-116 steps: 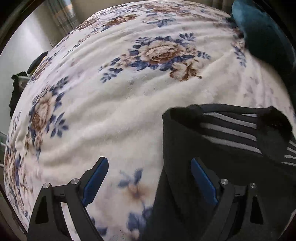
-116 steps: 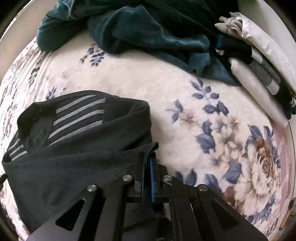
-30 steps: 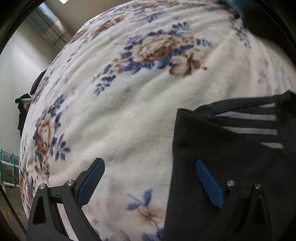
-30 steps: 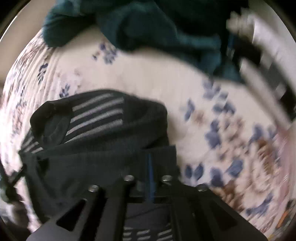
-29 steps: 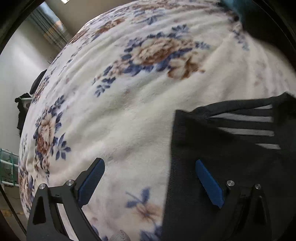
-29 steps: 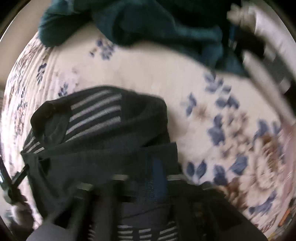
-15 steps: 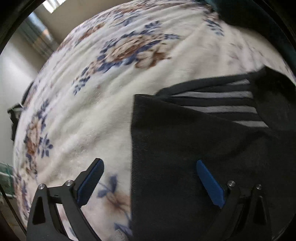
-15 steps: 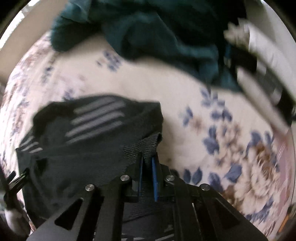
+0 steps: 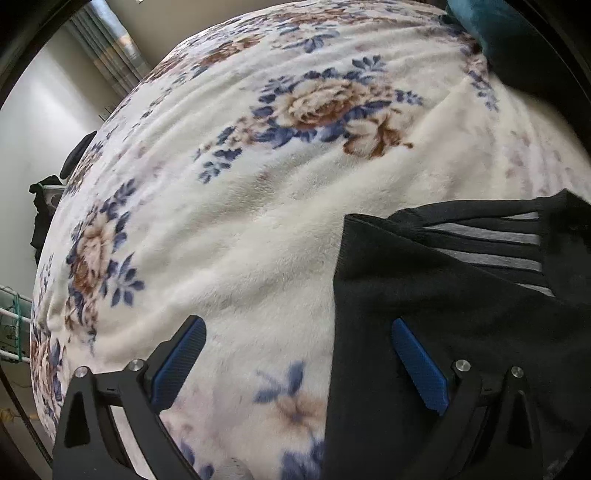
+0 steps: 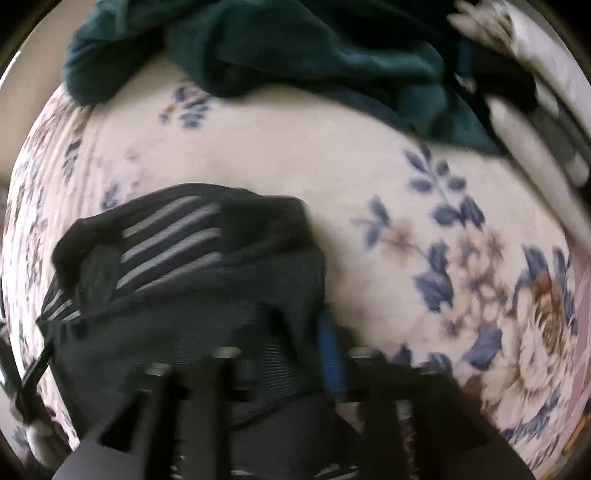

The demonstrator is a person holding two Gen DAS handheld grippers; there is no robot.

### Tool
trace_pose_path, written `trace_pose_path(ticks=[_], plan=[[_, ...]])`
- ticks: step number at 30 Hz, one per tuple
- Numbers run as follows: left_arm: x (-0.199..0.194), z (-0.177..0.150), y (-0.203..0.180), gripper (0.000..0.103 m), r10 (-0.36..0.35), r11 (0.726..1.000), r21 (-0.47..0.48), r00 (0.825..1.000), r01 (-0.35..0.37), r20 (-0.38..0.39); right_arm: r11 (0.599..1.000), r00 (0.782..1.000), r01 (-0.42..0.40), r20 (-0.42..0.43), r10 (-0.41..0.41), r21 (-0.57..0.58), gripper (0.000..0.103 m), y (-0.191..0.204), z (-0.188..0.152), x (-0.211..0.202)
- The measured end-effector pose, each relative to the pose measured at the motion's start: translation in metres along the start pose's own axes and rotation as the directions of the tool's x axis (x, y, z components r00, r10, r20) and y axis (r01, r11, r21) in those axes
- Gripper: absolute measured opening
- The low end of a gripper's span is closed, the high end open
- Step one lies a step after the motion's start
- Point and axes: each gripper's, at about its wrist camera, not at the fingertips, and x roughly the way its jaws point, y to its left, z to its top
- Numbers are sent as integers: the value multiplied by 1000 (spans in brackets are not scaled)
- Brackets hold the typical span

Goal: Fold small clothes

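A small black garment with grey stripes (image 9: 461,295) lies on the floral blanket (image 9: 258,221). My left gripper (image 9: 299,354) is open and empty; its right finger hovers over the garment's left edge and its left finger is over bare blanket. In the right wrist view the same garment (image 10: 184,288) lies partly folded, and my right gripper (image 10: 314,343) looks shut on its right edge; the view is blurred. The garment's near part is hidden under the grippers.
A dark teal blanket (image 10: 295,48) is heaped at the back. A stack of folded clothes (image 10: 535,110) lies at the back right. The teal heap also shows in the left wrist view (image 9: 498,22). The bed's edge falls off at the left (image 9: 48,258).
My right gripper has kept hold of the garment's edge while moving, and its view is now blurred. My left gripper stayed open and shifted left, back toward the garment's left edge.
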Motion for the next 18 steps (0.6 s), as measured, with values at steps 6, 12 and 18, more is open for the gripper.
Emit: trace_pose_path(ticks=[6,12,18], plan=[[-40,-17,-25,103,-76,997,26,997,76,31,997,994,28,106,-21,-71,75,8,-31,-34],[-13,-19,-66,103,-22,992,121,1000,22,0,940,994,-66,65,93,-335,75,113,-80,-23],[18,-16,-29,103,-46,995,84,998,50,-53,942,999,0,-40,-14,-337,14,153,-79,48]])
